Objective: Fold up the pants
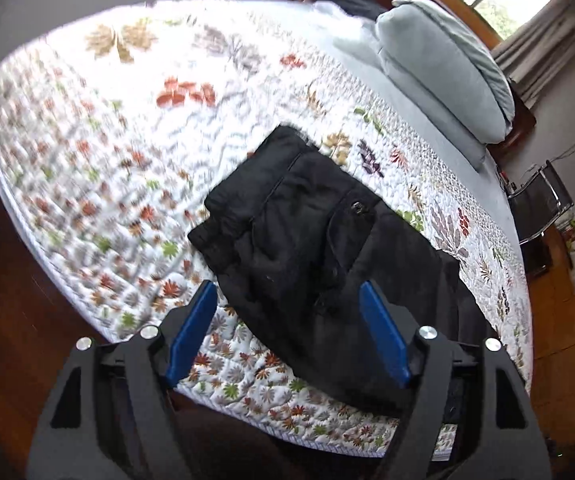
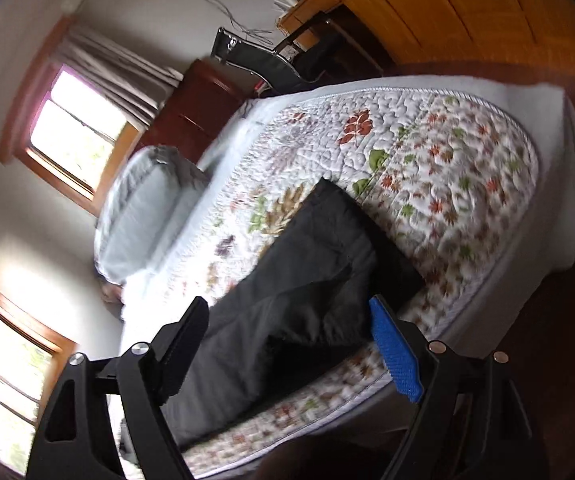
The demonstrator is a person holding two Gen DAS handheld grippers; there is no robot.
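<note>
The black pants [image 1: 307,248] lay on the quilted bed [image 1: 127,120] near its edge, already doubled over in part, with one layer over another, though rumpled; I judged at least one tidy fold remained. My left gripper [image 1: 287,336] and right gripper [image 2: 291,344] hovered above the pants, jaws spread wide, holding nothing.

Daylight from the blown-out window [image 2: 75,128] washes the white quilt [image 1: 87,128] to near glare. Motion blur smears both views, worst at the quilt pattern. Heavy fisheye bending, dark vignetted corners; black pants [image 1: 311,240] lose detail.
</note>
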